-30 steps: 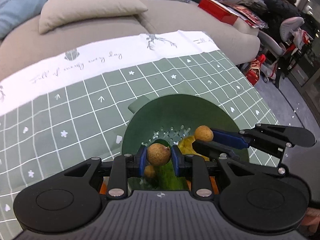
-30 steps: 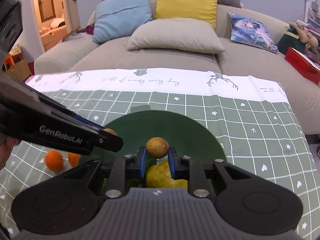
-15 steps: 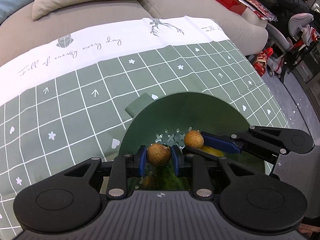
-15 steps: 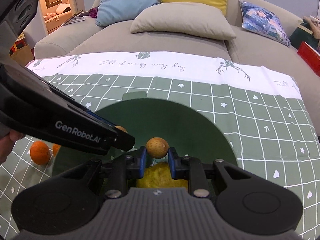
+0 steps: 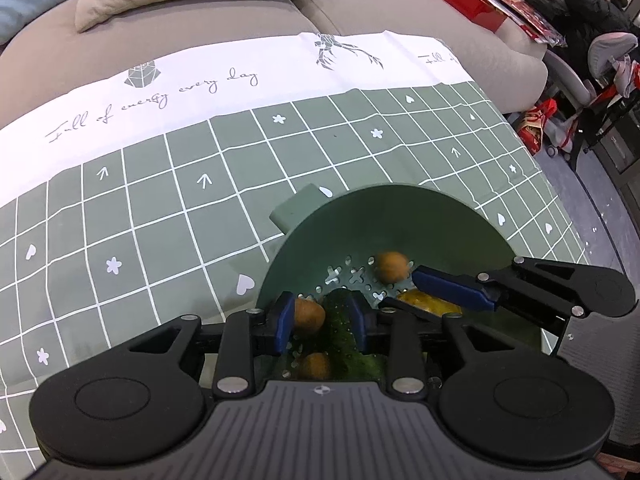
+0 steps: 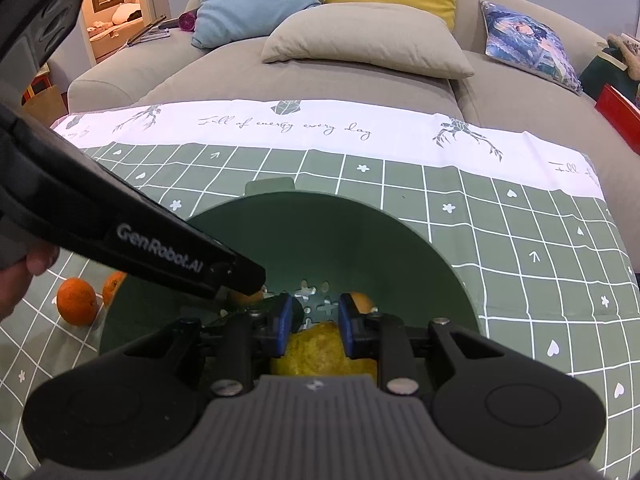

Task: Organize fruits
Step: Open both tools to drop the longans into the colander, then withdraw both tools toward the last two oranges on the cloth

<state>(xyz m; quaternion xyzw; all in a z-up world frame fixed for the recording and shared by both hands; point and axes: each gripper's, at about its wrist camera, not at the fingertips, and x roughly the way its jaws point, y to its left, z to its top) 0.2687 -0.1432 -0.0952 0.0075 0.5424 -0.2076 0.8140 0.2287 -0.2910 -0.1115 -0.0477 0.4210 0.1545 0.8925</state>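
A green colander bowl (image 5: 400,216) stands on the checked cloth; it also shows in the right wrist view (image 6: 320,232). My left gripper (image 5: 322,316) is open over the bowl; a small brown fruit (image 5: 309,315) lies against its left pad. A second brown fruit (image 5: 391,266), blurred, is loose in the bowl just off my right gripper's tips. My right gripper (image 6: 314,316) is open and empty above a yellow lemon (image 6: 320,350). A green cucumber (image 5: 344,332) and a third brown fruit (image 5: 316,365) lie in the bowl.
Two oranges (image 6: 76,300) lie on the cloth left of the bowl. The left gripper's body (image 6: 120,224) crosses the right wrist view. A grey sofa (image 6: 360,64) with cushions stands behind the table. The cloth's right edge (image 5: 532,160) drops to the floor.
Both grippers have opened over the bowl and let go of their brown fruits. The right one's fruit is falling into the bowl. Both grippers moved lower toward the bowl.
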